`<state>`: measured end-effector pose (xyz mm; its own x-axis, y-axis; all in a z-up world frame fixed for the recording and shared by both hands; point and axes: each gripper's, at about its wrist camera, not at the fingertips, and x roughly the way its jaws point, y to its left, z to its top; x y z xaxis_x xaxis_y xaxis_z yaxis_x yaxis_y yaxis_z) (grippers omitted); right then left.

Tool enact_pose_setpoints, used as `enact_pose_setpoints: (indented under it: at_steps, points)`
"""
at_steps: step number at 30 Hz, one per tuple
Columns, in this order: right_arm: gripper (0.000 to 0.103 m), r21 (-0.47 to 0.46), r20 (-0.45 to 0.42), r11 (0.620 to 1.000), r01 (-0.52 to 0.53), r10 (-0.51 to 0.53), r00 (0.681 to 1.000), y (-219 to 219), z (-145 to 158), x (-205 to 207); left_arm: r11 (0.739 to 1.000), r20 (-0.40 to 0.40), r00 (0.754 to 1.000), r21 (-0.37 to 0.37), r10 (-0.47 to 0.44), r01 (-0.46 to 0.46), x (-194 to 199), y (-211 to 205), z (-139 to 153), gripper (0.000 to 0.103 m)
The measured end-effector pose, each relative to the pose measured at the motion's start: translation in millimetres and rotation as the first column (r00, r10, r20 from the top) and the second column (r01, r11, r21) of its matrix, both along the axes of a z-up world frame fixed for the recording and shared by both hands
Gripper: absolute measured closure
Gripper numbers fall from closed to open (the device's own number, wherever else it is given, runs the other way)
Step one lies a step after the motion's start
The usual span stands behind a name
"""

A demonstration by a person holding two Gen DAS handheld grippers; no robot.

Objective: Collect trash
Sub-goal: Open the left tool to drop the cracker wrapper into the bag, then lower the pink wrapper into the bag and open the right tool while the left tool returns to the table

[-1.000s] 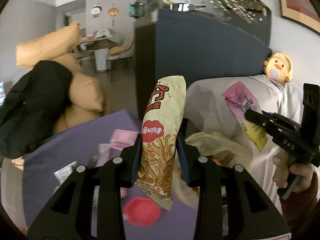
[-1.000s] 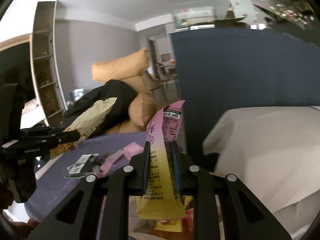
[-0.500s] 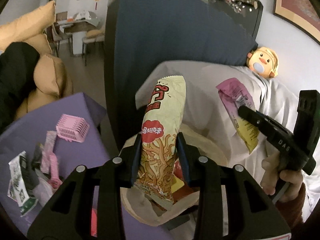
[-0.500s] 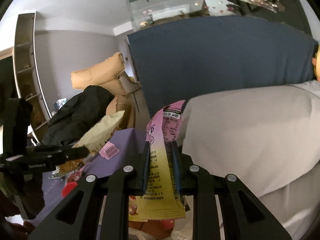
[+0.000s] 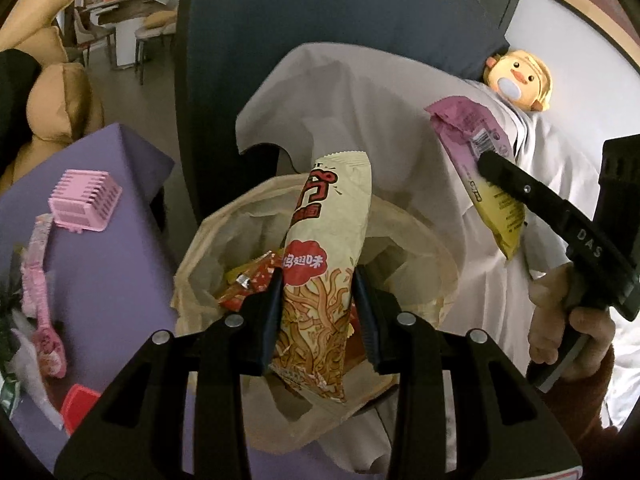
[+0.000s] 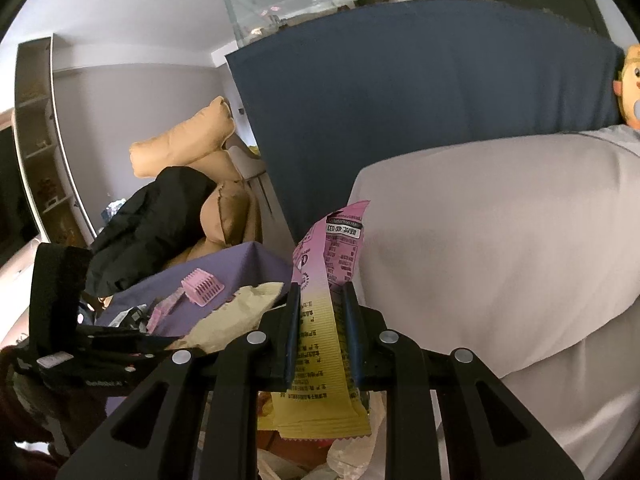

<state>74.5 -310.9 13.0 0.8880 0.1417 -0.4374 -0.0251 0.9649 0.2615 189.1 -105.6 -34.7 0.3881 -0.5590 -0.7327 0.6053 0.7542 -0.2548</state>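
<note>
Left wrist view: my left gripper (image 5: pixel 318 312) has its fingers (image 5: pixel 268 320) clamped on the cream noodle-snack wrapper (image 5: pixel 326 264), whose long axis runs forward along the fingers, upper end tilted slightly away. Directly beneath and ahead of the fingers lies the open mouth of the beige trash bag (image 5: pixel 400 216), with red wrappers (image 5: pixel 248 284) already inside; the wrapper's lower end hangs over that opening. I judge this hand the nearer to the drop, since parting the fingers here should let the wrapper fall straight in. To the left, the purple tabletop (image 5: pixel 120 240) carries a pink comb-like holder (image 5: pixel 84 200) and a few pink wrappers (image 5: pixel 40 280) not yet collected. To the right, the right gripper (image 5: pixel 492 168) pinches the pink-and-yellow wrapper (image 5: pixel 480 168) over the white sheet (image 5: pixel 360 100), beside the bag's rim rather than above its mouth. Right wrist view: my right gripper (image 6: pixel 320 320) is closed on the pink-and-yellow wrapper (image 6: pixel 324 320), long axis upright between the fingers (image 6: pixel 290 328). The bag shows only as a sliver below the wrapper's lower edge, so I judge a short move toward the left hand is needed before release. The left gripper (image 6: pixel 160 340) sits at lower left with the cream wrapper (image 6: pixel 236 316) projecting from it.
</note>
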Motion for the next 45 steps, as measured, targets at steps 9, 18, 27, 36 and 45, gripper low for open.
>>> enact_pose_setpoints:
  at_steps: [9, 18, 27, 36, 45]
  points:
    - [0.083, 0.011, -0.019, 1.0, 0.001, -0.001, 1.0, -3.2, -7.2, 2.7, 1.0, -0.038, 0.999, 0.028, 0.001, 0.0, 12.9, -19.6, -32.8, 0.067]
    - [0.083, 0.021, -0.04, 1.0, -0.009, 0.01, 0.999, -2.2, -16.0, 4.9, 0.998, -0.062, 0.997, 0.031, 0.05, -0.048, 13.1, -0.9, -37.8, 0.055]
    - [0.083, 0.031, -0.064, 0.997, -0.077, 0.079, 0.995, 21.9, -28.1, 20.8, 0.989, -0.029, 0.988, 0.003, 0.149, -0.149, 1.7, 51.8, -22.3, 0.052]
    - [0.083, -0.018, -0.225, 0.99, -0.137, 0.13, 0.966, 57.8, -72.8, 55.3, 0.938, 0.003, 0.938, -0.008, 0.346, -0.346, -5.6, 133.9, -12.9, 0.052]
    - [0.082, -0.083, -0.392, 0.986, -0.142, 0.099, 0.915, 74.9, -114.4, 66.9, 0.87, 0.029, 0.87, -0.03, 0.492, -0.491, -14.9, 216.9, -14.3, 0.05]
